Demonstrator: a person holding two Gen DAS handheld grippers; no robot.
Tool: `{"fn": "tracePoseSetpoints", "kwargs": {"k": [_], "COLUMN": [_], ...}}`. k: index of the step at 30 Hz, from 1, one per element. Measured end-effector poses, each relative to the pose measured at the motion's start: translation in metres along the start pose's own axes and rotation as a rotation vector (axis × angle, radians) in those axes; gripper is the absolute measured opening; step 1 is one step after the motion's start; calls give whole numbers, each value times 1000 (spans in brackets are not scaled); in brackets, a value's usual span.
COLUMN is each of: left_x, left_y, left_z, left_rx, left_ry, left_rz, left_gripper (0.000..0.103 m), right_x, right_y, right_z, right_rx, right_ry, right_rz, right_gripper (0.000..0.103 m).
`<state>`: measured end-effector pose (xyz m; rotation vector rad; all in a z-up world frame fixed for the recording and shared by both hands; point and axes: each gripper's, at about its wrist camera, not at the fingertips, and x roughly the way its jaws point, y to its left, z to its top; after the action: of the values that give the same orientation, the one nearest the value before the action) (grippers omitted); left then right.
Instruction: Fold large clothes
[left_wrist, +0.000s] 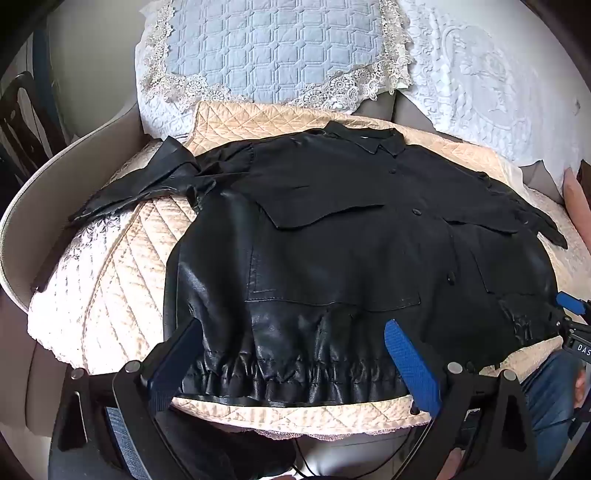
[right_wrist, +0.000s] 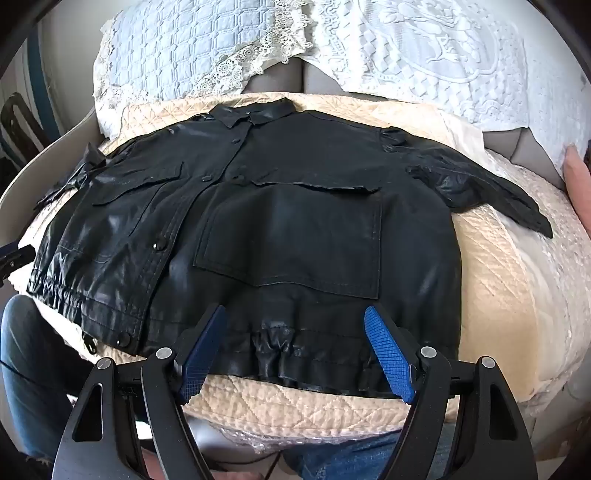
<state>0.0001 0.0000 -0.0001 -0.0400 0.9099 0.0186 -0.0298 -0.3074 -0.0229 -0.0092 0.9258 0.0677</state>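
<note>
A black leather-look jacket (left_wrist: 332, 229) lies spread flat, front up, on a quilted beige sofa seat cover (left_wrist: 122, 266), collar at the far side, gathered hem toward me, both sleeves out to the sides. It also shows in the right wrist view (right_wrist: 280, 221). My left gripper (left_wrist: 291, 328) is open, its blue pads just above the hem on the jacket's left half. My right gripper (right_wrist: 295, 314) is open above the hem on the jacket's right half, holding nothing. The right gripper's tip shows at the edge of the left wrist view (left_wrist: 570, 302).
A blue quilted cushion with lace trim (left_wrist: 273, 55) and a white embroidered cushion (left_wrist: 480, 81) lean against the sofa back. The sofa armrest (left_wrist: 22, 221) curves at the left. A pink cushion (right_wrist: 576, 177) sits at the right. My jeans-clad legs (right_wrist: 33, 369) are in front.
</note>
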Motion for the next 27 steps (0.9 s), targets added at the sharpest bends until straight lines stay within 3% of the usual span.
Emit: {"fn": "tracePoseSetpoints", "kwargs": {"k": [27], "left_x": [-9], "left_y": [4], "left_z": [3], "left_rx": [-5], "left_ry": [-9], "left_rz": [-7], "left_gripper": [100], "right_x": [-1], "right_y": [3], "right_z": [3], "right_rx": [-18], "right_ry": [9], "right_rz": [-7], "right_gripper": [78]}}
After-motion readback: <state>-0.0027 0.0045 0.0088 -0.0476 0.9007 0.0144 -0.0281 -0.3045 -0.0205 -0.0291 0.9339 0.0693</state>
